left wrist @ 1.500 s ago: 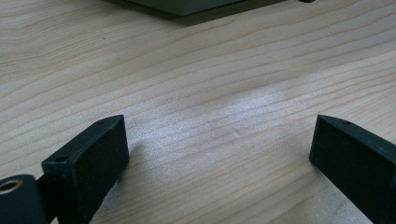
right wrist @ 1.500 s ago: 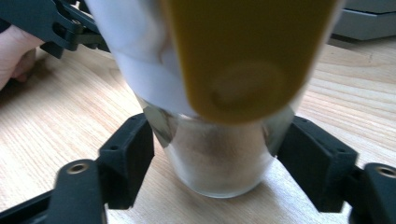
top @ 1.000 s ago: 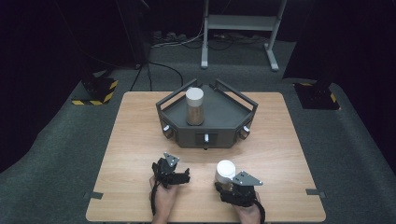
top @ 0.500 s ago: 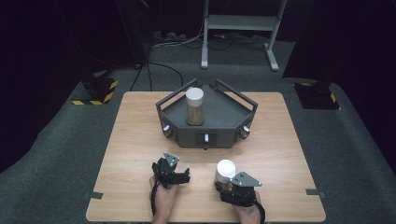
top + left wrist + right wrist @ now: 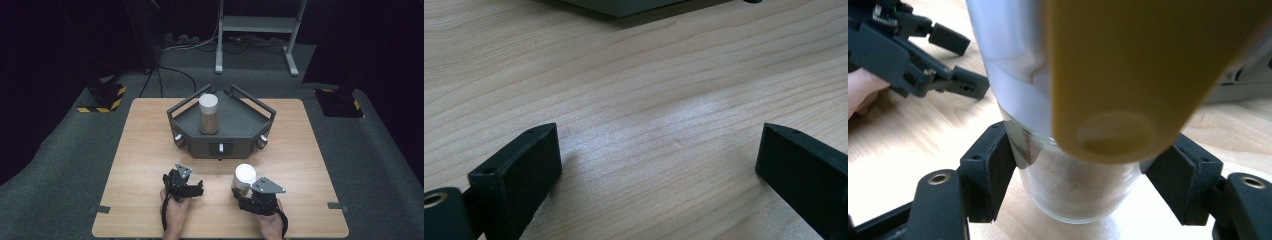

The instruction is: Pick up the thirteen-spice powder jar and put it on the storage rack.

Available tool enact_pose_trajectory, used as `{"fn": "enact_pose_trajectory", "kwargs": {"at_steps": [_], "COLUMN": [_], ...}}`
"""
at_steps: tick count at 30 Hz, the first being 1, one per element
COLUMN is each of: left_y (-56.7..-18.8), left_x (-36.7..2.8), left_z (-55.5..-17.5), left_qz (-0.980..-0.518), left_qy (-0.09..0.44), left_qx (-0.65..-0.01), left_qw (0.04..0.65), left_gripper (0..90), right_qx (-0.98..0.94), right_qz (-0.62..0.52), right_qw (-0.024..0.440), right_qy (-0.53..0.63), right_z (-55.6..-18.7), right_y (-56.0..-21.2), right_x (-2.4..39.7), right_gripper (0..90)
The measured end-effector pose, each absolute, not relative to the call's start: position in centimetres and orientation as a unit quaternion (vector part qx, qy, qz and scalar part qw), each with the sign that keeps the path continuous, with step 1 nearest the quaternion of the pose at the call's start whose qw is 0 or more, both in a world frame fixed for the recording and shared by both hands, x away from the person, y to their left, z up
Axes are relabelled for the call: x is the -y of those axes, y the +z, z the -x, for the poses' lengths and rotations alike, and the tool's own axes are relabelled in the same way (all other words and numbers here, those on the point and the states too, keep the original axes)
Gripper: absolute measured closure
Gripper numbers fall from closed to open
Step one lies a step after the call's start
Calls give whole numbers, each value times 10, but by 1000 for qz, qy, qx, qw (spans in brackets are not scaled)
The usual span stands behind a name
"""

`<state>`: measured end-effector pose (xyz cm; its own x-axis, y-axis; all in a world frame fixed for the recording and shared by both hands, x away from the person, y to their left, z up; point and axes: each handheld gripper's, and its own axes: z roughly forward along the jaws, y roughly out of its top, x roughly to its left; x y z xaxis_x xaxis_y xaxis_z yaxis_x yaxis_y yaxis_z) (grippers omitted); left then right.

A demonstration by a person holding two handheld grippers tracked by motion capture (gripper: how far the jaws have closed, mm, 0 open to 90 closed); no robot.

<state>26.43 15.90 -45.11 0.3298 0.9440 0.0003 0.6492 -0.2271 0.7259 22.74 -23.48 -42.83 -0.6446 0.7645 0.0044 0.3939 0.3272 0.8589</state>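
My right gripper (image 5: 243, 186) is shut on a glass jar with a white lid (image 5: 245, 175) that stands on the wooden table (image 5: 300, 150) near its front edge. In the right gripper view both black jaws press the jar (image 5: 1073, 195) low on its sides. A blurred yellow rounded shape (image 5: 1128, 75) close to the camera covers part of it. My left gripper (image 5: 185, 179) rests on the table to the left, open, with bare wood between its fingers (image 5: 519, 170). A second white-lidded jar (image 5: 208, 114) with tan contents stands in the dark grey tray (image 5: 235, 131).
The grey tray has raised rails and sits at the table's middle back. Beyond the table are a carpeted floor, cables, a metal stand (image 5: 255, 30) and two black-and-yellow striped blocks (image 5: 102, 97). My left gripper (image 5: 960, 60) lies close beside the held jar.
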Motion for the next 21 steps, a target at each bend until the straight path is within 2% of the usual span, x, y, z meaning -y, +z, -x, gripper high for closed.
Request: {"fn": "enact_pose_trajectory", "kwargs": {"at_steps": [21], "left_y": [-451], "left_x": [-158], "left_z": [-265], "left_qz": [-749], "left_qy": [229], "left_qx": [-532], "left_qw": [321], "left_gripper": [42], "right_qx": [-769], "right_qz": [-377], "right_qw": [213], "right_qy": [469], "right_z": [-255], "right_y": [-382], "right_x": [249], "right_gripper": [309]}}
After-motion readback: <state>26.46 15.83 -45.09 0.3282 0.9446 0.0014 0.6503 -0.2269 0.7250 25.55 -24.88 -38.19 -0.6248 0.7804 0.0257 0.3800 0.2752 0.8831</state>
